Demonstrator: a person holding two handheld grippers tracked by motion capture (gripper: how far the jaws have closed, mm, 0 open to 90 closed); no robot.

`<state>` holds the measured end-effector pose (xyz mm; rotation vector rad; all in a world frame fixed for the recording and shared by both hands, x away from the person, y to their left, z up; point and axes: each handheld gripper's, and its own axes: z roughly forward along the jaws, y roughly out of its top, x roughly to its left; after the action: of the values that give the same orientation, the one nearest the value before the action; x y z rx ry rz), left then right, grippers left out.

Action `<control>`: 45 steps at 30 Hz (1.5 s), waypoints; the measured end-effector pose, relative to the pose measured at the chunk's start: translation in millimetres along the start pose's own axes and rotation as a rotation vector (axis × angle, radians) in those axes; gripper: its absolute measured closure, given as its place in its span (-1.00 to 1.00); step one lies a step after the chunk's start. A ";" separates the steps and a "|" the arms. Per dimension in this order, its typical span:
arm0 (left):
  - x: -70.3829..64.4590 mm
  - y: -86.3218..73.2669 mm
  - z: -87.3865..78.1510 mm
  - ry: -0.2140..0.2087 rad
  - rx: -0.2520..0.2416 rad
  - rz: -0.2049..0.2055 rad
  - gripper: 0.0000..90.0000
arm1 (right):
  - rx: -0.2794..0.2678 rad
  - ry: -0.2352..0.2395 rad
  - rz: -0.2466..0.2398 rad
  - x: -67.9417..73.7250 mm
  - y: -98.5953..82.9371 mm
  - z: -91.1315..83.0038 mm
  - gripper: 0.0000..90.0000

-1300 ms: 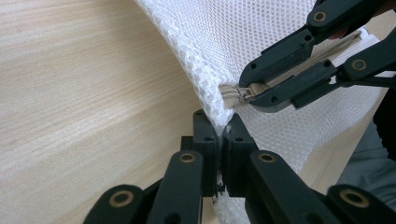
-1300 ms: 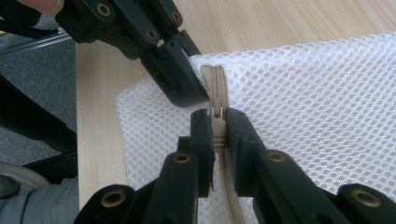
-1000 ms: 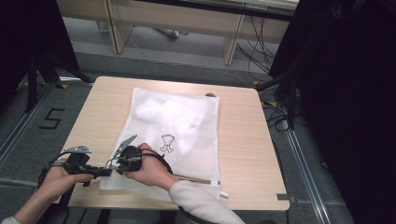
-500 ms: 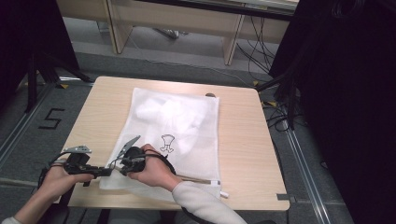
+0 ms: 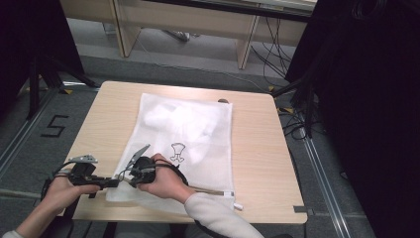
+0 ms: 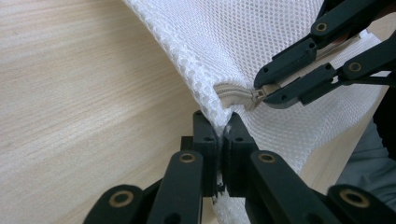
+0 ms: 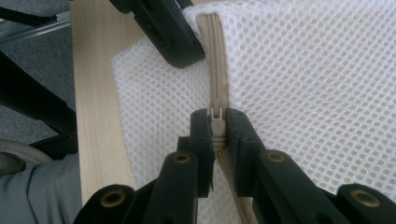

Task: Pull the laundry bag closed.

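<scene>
A white mesh laundry bag (image 5: 185, 144) lies flat on the wooden table (image 5: 257, 148), with something white and soft inside it and a small black drawing on its front. Its near edge carries a beige zipper (image 7: 217, 70), and both tools work at the left end of this edge, close to the person. The left gripper (image 6: 223, 135) is clenched on the corner of the mesh, just beside the end of the zipper, and it pulls the fabric up a little from the table. The right gripper (image 7: 215, 122) is closed on the zipper slider (image 7: 215, 113), which sits between its two jaws; in the left gripper view the same slider (image 6: 259, 93) shows close to the zipper's end. The step in hand seems to be the moving of the slider along the zipper while the corner is held firm. Several things could go wrong from here. The slider is small and the jaws hold it only at their tips, so a pull at an angle could make it slip out. If the left gripper lets the mesh go slack, the fabric could fold into the teeth and block the slider. A hard pull could also drag the whole bag over the table instead of moving the slider.
</scene>
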<state>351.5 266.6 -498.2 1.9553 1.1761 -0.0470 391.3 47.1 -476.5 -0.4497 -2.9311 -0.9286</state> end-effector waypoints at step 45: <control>-0.2 0.5 -0.7 0.003 -0.001 -0.011 0.91 | 0.022 -0.003 0.018 -0.9 -11.9 -9.0 0.84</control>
<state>351.6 266.7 -497.4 1.9482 1.1882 -0.0493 388.4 32.5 -475.9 -0.4757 -2.9320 -0.8938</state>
